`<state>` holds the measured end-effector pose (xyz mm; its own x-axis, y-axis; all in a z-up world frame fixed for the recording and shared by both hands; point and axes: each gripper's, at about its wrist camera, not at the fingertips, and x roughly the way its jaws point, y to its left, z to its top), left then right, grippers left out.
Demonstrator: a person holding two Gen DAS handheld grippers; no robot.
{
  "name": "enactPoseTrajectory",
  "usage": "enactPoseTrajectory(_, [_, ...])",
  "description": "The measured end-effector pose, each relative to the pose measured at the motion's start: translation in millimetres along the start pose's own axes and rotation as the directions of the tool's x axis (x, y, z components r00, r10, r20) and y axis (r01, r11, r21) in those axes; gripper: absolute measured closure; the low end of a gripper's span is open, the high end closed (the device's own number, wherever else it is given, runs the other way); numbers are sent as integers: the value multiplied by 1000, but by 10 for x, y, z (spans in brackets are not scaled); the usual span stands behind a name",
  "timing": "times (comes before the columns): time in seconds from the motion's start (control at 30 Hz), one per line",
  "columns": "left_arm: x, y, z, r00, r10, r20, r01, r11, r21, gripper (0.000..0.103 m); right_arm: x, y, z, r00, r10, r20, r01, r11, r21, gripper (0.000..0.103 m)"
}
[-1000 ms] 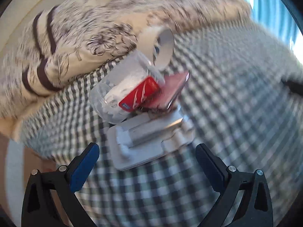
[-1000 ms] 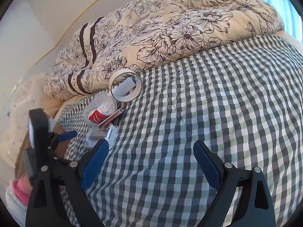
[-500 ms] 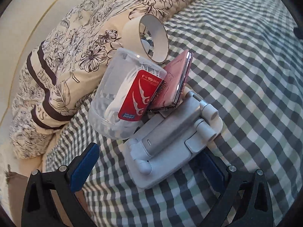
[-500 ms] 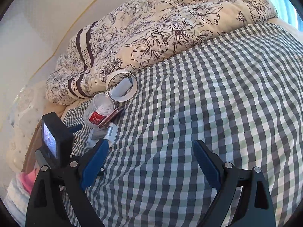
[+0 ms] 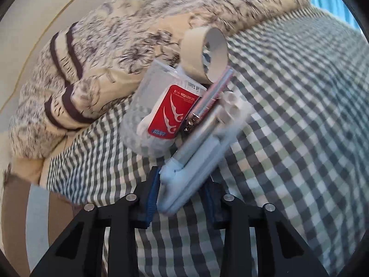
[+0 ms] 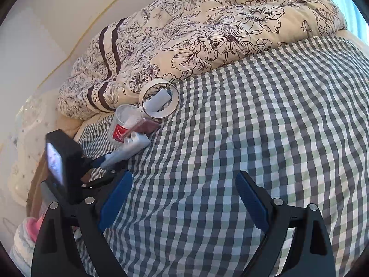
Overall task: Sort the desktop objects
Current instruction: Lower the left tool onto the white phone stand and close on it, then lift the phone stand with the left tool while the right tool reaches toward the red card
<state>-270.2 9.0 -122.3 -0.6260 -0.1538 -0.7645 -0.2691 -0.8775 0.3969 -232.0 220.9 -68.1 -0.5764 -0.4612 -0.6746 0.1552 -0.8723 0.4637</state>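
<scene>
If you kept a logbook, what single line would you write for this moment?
left gripper: shut on white folding stand | right gripper: open, idle over checked sheet | clear cup, tape roll: untouched

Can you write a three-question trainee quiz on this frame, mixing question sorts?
1. True or false: the left gripper is shut on the near end of the white folding stand.
2. Multiple choice: what does the right gripper hold? A) the tape roll B) the clear plastic cup C) nothing.
3. Fill in: the tape roll stands on its edge at the foot of the floral ____.

Key
1. True: both blue pads press the stand's sides.
2. C: its jaws stand wide apart over the checked sheet.
3. Duvet.
</scene>
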Motion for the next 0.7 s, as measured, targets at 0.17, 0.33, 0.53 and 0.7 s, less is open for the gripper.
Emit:
enactPoseTrajectory(0.17, [-230, 206, -72, 999, -42, -11, 40, 988, -146, 71, 121, 152, 54, 1000, -2, -23, 1, 999, -45, 12])
enactPoseTrajectory(0.33, [-333, 418, -178, 996, -94, -14, 88, 966, -245, 74, 388, 399, 223, 997, 61, -51, -64, 996, -59, 12])
enactPoseTrajectory(0.53, [60, 489, -215, 981, -179, -68, 153, 946, -285, 74, 901, 650, 417, 991, 48, -126, -62, 992, -110, 12])
enactPoseTrajectory(0.7, [149, 519, -129, 978, -207, -35, 186, 933, -308, 73, 1216, 356, 406, 950, 217, -224, -181, 969, 171, 12])
